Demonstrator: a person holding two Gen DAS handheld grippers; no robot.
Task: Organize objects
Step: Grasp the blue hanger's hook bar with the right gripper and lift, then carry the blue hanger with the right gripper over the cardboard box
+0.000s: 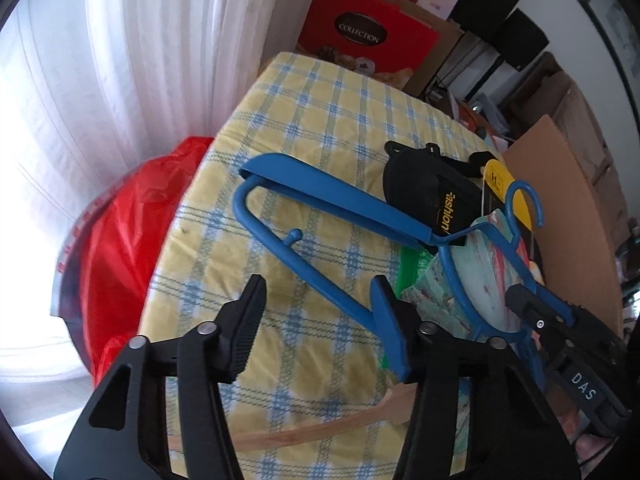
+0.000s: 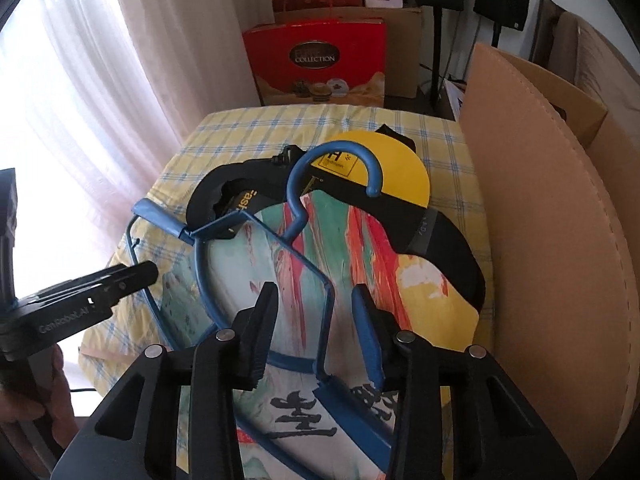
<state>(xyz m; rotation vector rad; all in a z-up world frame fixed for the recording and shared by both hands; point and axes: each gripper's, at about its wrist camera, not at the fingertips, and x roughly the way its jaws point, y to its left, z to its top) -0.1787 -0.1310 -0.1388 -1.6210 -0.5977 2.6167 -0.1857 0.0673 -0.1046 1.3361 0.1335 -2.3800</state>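
A blue plastic hanger [image 1: 340, 200] lies across the pile on the checked tablecloth [image 1: 320, 112], its hook [image 2: 360, 160] pointing away. My left gripper [image 1: 316, 284] is open; the hanger's thin lower bar runs between its fingers towards the right one, and no pad presses on it. From the right wrist view, the left gripper [image 2: 148, 272] reaches in at the hanger's left end. My right gripper [image 2: 314, 286] is open too, with the hanger's bent bar [image 2: 329, 320] standing free between its fingers. Under the hanger lie a colourful painted sheet [image 2: 372, 248], a black pouch [image 1: 428, 192] and a yellow disc [image 2: 404, 172].
A tall cardboard sheet [image 2: 552, 240] stands along the table's right side. A red gift box [image 2: 316, 64] stands behind the table. A red plastic bag [image 1: 132, 240] and white curtains [image 1: 120, 60] are to the left. A wooden hanger [image 1: 320, 428] lies near the front edge.
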